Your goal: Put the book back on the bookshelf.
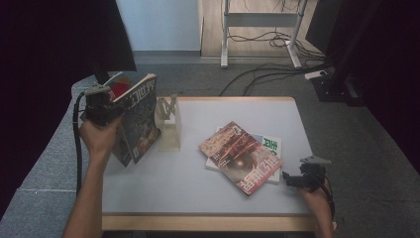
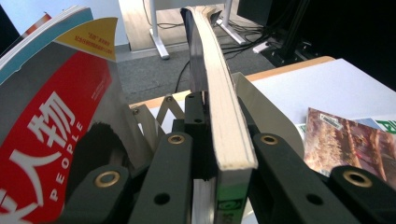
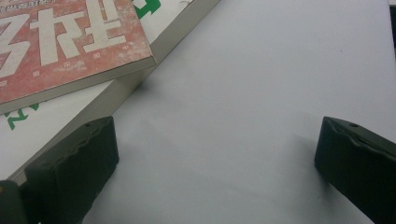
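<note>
Nearest the lens, at 7 o'clock of the high view: left forearm, rising to the left gripper point(image 1: 101, 106) at 9 o'clock, clenched on the edge of a dark-covered book point(image 1: 140, 119) held upright off the bench point(image 1: 198, 191). In the left gripper view, pale page block point(image 2: 224, 116) pinched between black jaws, bending slightly above them. Red magazine point(image 2: 51, 130) leaning just beside it, to its left. Cream folding book rack point(image 1: 169, 126) just right of the held book, at 10 o'clock of bench centre. Past centre, at 3 o'clock: red-covered book point(image 1: 241, 156) lying flat atop a white-and-green one point(image 1: 270, 146). Far right, at 4 o'clock: right gripper point(image 1: 289, 181) released, jaws wide apart, resting low beside that stack, nothing between.

Step judged in hand: carrying the dark book to the rack. Next move calls for lowering it upright into a slot, spine steady, without knocking the magazine.
</note>
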`<action>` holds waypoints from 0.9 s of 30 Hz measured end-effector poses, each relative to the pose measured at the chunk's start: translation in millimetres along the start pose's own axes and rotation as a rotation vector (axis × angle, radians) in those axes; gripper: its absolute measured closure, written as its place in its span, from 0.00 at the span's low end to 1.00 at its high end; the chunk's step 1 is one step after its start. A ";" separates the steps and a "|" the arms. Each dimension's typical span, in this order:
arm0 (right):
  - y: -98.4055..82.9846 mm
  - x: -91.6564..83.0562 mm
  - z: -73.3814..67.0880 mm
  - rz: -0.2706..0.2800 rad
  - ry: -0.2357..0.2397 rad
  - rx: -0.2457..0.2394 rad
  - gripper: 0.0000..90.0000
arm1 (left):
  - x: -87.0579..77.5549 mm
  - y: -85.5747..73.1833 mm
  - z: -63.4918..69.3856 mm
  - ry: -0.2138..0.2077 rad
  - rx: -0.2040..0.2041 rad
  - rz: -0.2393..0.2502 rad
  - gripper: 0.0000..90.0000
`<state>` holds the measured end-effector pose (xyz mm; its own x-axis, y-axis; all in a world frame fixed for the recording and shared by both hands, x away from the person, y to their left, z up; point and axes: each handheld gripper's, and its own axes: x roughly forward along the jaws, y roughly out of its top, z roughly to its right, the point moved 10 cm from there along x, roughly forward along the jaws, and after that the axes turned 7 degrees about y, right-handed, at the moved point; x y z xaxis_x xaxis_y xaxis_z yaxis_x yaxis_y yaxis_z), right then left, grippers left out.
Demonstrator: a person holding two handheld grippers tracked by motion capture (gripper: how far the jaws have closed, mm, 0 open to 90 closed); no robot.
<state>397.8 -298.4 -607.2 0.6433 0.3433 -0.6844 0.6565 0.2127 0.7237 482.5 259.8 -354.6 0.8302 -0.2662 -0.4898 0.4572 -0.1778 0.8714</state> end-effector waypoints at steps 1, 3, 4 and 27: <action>0.1 0.0 0.1 0.000 0.000 -0.002 0.00 | 1.8 0.4 -0.2 0.004 0.000 0.004 0.92; 0.1 0.1 0.1 0.000 0.000 -0.001 0.00 | 5.0 0.7 -0.7 0.012 -0.003 0.010 0.92; 0.1 0.1 0.1 0.000 0.000 -0.001 0.00 | 6.9 0.7 -1.1 0.016 -0.005 0.013 0.92; 0.1 0.1 0.0 0.001 -0.001 0.000 0.00 | -6.7 -32.7 -1.4 -0.028 0.028 -0.050 0.91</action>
<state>397.9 -298.3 -607.2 0.6446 0.3423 -0.6836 0.6558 0.2119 0.7246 462.4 268.7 -379.7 0.7967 -0.2829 -0.5340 0.4888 -0.2179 0.8447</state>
